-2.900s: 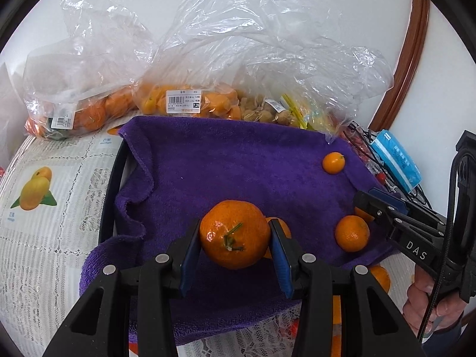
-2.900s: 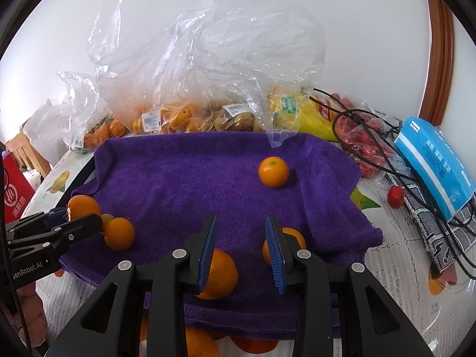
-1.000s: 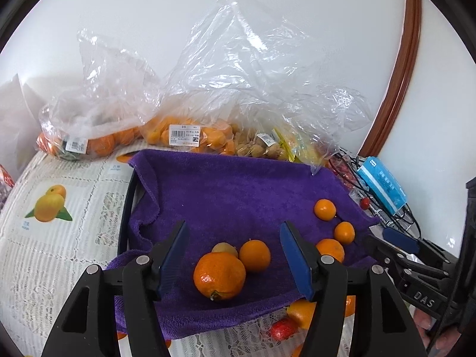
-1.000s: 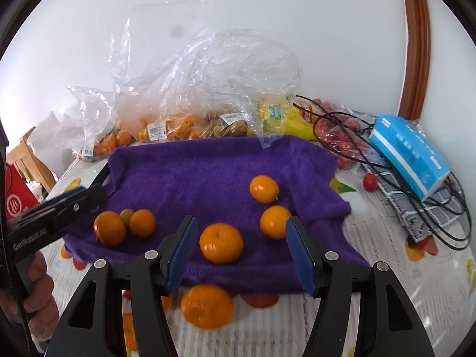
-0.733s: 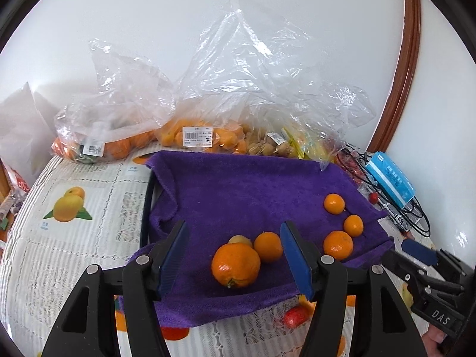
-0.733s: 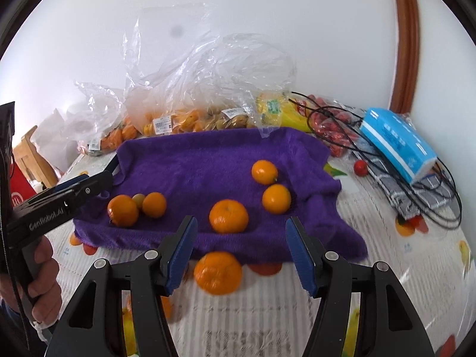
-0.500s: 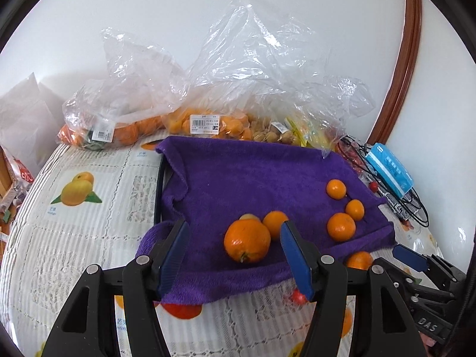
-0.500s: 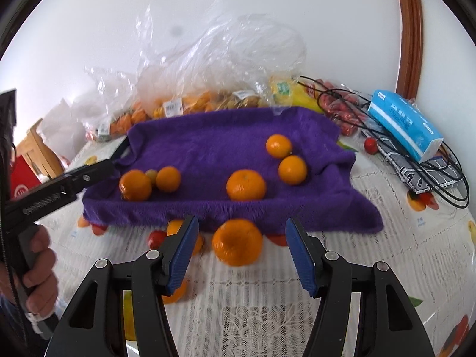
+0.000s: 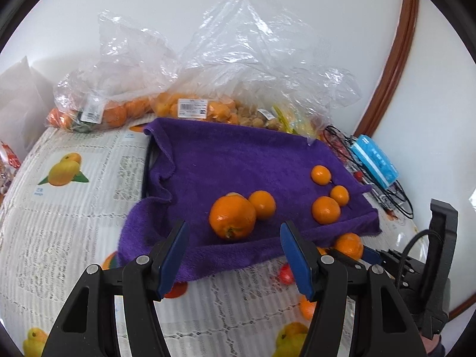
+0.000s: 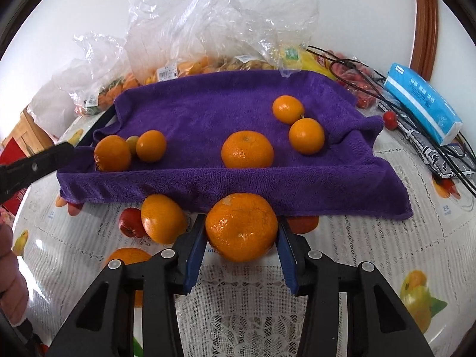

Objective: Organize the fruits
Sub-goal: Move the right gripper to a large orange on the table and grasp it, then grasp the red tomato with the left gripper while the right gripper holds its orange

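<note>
Right claw is closing, pads seemingly touching the mandarin; left claw gapes wide, empty.

We see a home dining table: a lace tablecloth printed with fruit, plastic grocery bags of oranges against a white wall, a tissue pack, tangled cables, and a wooden door frame.

Five oranges on towel; bags behind; two oranges before.
</note>
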Available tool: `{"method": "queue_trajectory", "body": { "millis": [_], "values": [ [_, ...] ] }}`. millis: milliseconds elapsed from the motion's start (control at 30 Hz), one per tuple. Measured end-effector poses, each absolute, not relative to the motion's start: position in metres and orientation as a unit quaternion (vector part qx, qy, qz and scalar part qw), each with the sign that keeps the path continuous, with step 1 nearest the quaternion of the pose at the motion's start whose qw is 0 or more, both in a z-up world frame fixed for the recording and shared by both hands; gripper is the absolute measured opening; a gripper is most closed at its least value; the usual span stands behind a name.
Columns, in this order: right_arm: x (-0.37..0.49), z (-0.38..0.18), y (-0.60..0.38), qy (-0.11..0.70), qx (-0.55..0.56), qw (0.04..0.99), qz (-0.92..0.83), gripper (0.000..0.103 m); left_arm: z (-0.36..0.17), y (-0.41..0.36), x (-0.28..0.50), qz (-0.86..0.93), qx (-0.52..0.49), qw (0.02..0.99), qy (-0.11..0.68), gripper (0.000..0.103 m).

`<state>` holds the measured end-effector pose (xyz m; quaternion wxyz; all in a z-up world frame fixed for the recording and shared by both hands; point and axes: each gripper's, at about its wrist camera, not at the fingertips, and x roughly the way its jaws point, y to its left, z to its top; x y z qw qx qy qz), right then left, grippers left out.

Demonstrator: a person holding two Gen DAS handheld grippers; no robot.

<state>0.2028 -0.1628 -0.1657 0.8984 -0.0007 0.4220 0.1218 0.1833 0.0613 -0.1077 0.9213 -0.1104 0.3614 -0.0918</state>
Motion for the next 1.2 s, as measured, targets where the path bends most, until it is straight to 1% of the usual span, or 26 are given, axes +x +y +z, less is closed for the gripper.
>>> {"method": "queue_trajectory", "body": {
  "millis": [233, 300, 333, 400, 500, 667, 700, 833, 900, 1067, 1200],
  "values": [
    [0.187, -0.156, -0.19, 0.398, -0.025, 0.912, 0.094, 0.045, -0.118, 0.042, 0.183, -0.155, -0.105, 0.902, 0.39, 0.059],
    [0.183, -0.156, -0.198, 0.395, -0.036, 0.913, 0.09, 0.045, -0.123, 0.032, 0.184, -0.17, -0.089, 0.894, 0.404, 0.059],
    [0.181, -0.157, -0.202, 0.394, -0.041, 0.914, 0.089, 0.045, -0.125, 0.028, 0.185, -0.169, -0.079, 0.892, 0.411, 0.057],
    [0.177, -0.159, -0.21, 0.39, -0.053, 0.915, 0.089, 0.045, -0.133, 0.019, 0.187, -0.166, -0.063, 0.889, 0.423, 0.049],
    [0.178, -0.159, -0.223, 0.391, -0.03, 0.915, 0.098, 0.045, -0.138, 0.015, 0.189, -0.167, -0.068, 0.884, 0.431, 0.045],
    [0.187, -0.165, -0.231, 0.412, -0.001, 0.905, 0.108, 0.045, -0.146, 0.007, 0.195, -0.167, -0.077, 0.877, 0.443, 0.043],
    [0.189, -0.167, -0.231, 0.418, 0.002, 0.902, 0.107, 0.045, -0.147, 0.006, 0.195, -0.164, -0.076, 0.877, 0.446, 0.04],
    [0.19, -0.169, -0.236, 0.422, 0.021, 0.899, 0.12, 0.045, -0.151, 0.002, 0.196, -0.151, -0.072, 0.877, 0.45, 0.033],
    [0.191, -0.169, -0.24, 0.422, 0.034, 0.897, 0.125, 0.045, -0.151, 0.002, 0.194, -0.14, -0.061, 0.881, 0.448, 0.027],
    [0.191, -0.17, -0.24, 0.423, 0.038, 0.897, 0.126, 0.045, -0.152, 0.004, 0.195, -0.124, -0.057, 0.888, 0.438, 0.027],
    [0.191, -0.17, -0.24, 0.423, 0.04, 0.896, 0.127, 0.045, -0.152, -0.002, 0.194, -0.113, -0.035, 0.893, 0.434, 0.026]
  ]
}}
